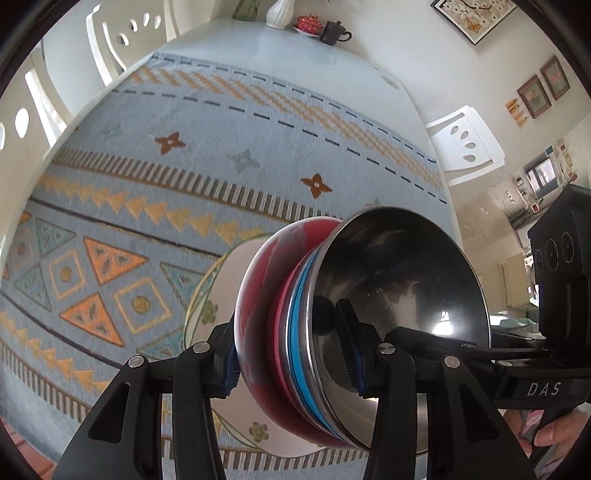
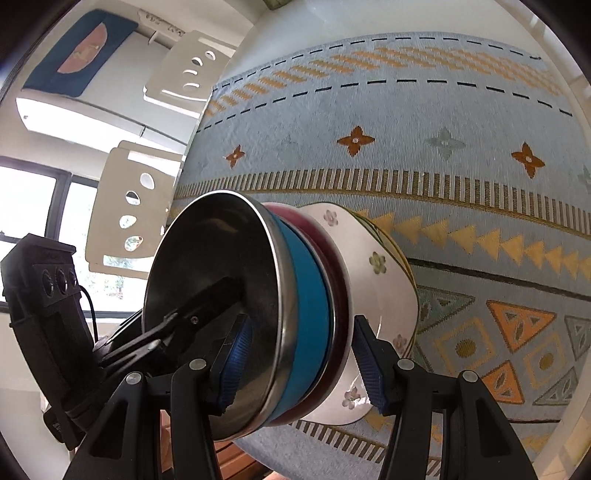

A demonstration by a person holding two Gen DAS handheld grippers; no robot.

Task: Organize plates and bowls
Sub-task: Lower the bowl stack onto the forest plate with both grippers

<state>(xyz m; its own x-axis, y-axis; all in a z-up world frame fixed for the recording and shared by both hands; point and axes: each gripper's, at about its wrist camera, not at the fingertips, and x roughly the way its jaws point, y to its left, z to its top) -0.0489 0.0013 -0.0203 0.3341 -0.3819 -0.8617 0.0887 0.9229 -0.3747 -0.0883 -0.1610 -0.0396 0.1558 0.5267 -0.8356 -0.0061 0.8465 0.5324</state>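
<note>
A nested stack of bowls stands on a white flowered plate [image 2: 373,280] on the patterned cloth. The steel bowl [image 1: 402,280] is on top, with a blue bowl [image 1: 300,347] and a red bowl [image 1: 258,306] under it. The stack also shows in the right wrist view: steel bowl [image 2: 207,273], blue bowl [image 2: 310,317], red bowl [image 2: 338,295]. My left gripper [image 1: 291,354] is shut on the stack's rim, one finger inside the steel bowl, one outside the red bowl. My right gripper [image 2: 299,365] straddles the opposite rim, with a small gap at the outer pad.
The blue patterned tablecloth [image 1: 221,147] covers the table. At its far end stand a white vase [image 1: 279,13], a red lidded cup [image 1: 308,24] and a dark mug [image 1: 334,32]. White chairs [image 1: 463,142] stand around the table; more chairs [image 2: 129,206] show at the left.
</note>
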